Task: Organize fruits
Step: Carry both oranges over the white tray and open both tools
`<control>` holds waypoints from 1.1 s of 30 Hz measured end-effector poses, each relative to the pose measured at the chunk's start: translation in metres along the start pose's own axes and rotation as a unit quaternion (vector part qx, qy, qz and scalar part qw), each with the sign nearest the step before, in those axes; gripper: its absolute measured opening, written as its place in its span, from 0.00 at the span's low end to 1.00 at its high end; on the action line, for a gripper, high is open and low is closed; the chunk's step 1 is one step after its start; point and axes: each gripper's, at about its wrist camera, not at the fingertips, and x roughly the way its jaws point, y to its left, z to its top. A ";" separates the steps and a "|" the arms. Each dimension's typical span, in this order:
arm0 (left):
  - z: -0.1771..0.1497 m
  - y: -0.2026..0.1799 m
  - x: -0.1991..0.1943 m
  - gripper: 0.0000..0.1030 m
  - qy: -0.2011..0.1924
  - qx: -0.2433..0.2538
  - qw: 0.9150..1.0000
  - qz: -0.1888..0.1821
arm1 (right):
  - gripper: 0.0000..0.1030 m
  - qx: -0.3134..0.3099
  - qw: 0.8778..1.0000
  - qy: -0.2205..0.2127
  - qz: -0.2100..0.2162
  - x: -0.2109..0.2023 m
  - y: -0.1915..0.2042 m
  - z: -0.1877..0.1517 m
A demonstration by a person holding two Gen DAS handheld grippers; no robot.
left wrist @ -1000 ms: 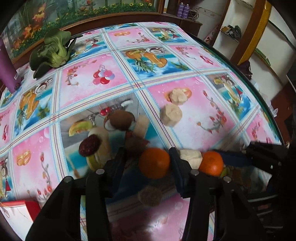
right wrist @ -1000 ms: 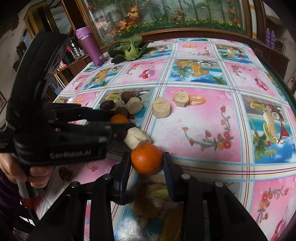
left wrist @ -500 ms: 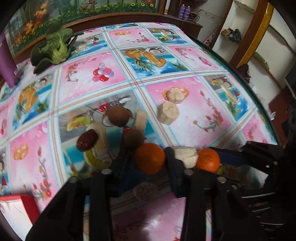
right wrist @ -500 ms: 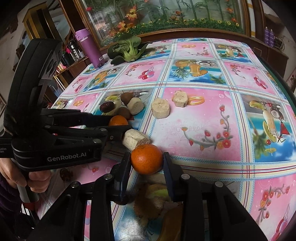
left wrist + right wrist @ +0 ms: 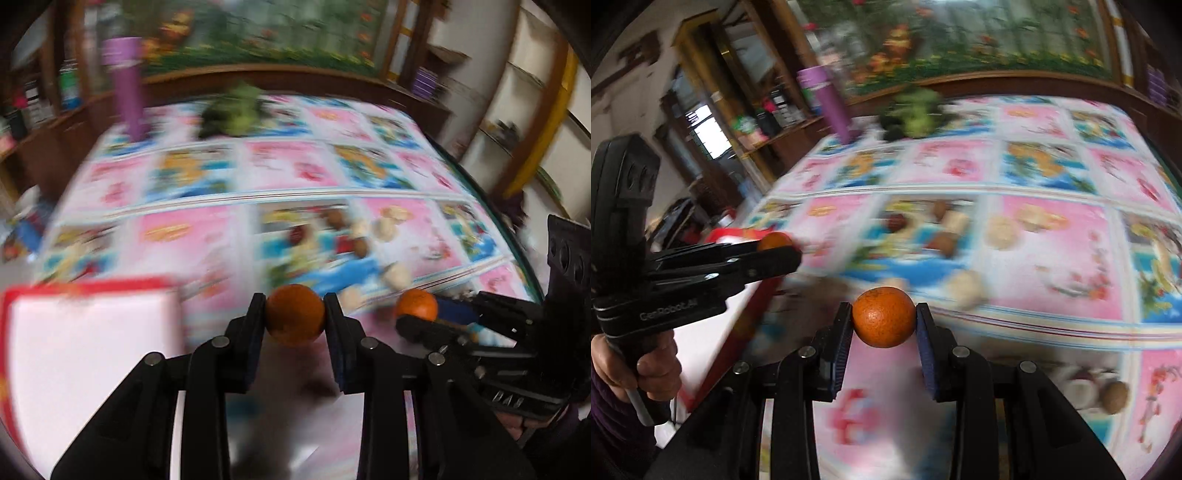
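Covering the table point(image 5: 1052, 291), a fruit-print cloth carries blurred fruit pieces mid-table. Near its left edge, the left gripper point(image 5: 294, 320) clamps one orange point(image 5: 294, 314); the right gripper point(image 5: 883, 318) clamps another orange point(image 5: 883, 316) above the near edge.

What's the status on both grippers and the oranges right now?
Left gripper shut on an orange. Right gripper shut on second orange. Both lifted off the table. Red-rimmed white box at left; views blurred, nothing seen blocking.

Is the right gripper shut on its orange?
Shut: the right gripper has both pads pressed against the orange, which is held clear above the tablecloth.
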 end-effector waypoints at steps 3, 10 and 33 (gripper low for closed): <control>-0.025 0.039 -0.036 0.32 -0.010 -0.044 0.998 0.035 | 0.32 -0.030 0.999 0.006 0.029 0.008 0.041 0.003; -0.098 0.116 -0.078 0.32 0.007 -0.118 0.986 0.114 | 0.32 -0.092 0.990 0.046 0.098 0.052 0.145 -0.007; -0.102 0.065 -0.094 0.62 -0.024 -0.064 0.993 0.100 | 0.46 -0.088 0.996 0.004 -0.003 -0.006 0.082 -0.037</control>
